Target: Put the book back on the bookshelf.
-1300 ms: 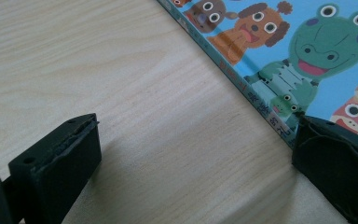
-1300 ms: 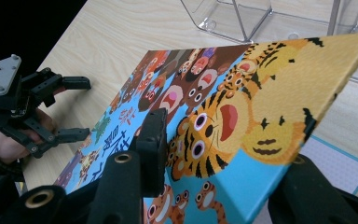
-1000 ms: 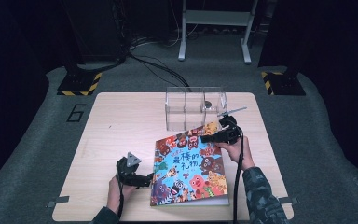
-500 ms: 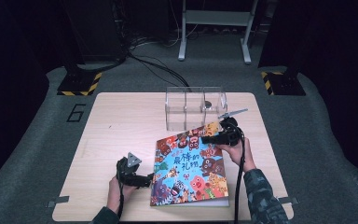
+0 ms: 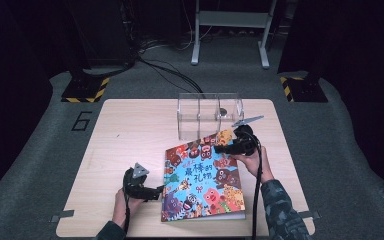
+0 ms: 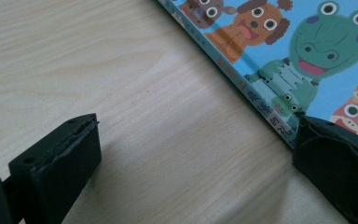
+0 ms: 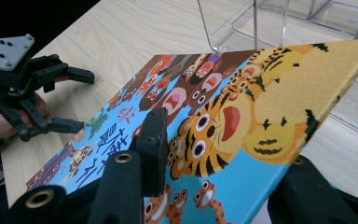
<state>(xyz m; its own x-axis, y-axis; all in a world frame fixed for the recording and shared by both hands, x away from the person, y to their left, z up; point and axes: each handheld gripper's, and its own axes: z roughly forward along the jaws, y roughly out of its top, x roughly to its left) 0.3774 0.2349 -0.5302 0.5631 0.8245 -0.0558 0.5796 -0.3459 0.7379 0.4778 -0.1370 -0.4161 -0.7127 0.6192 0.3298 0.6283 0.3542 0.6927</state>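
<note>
Book (image 5: 205,180) is the thing in hand: a picture book with a bright cover of cartoon animals, lying on the wooden bench (image 5: 130,135) with its spine toward the person's left and its far right corner raised off the wood; the right claw (image 5: 219,149) is clamped on that far edge, one jaw over the cover and one beneath, as the right gripper view shows with the tiger's face (image 7: 223,121) tilting up between them; this grip looks meant to lift or swing the cover, or to raise the whole book, since the corner already stands clear of the bench; the left claw (image 5: 161,192) sits low at the spine side with its jaws spread wide, holding nothing; in the left gripper view one jaw rests on bare wood and the other reaches the spine edge (image 6: 256,100), apparently to pin or steady the book so it will not slide while the right side comes up; just behind the book stands a clear plastic box (image 5: 209,116), divided into compartments and open at the top; a small dark thing (image 5: 223,111) lies in the right-hand compartment, too small to tell what it is; the other compartment looks empty.
</note>
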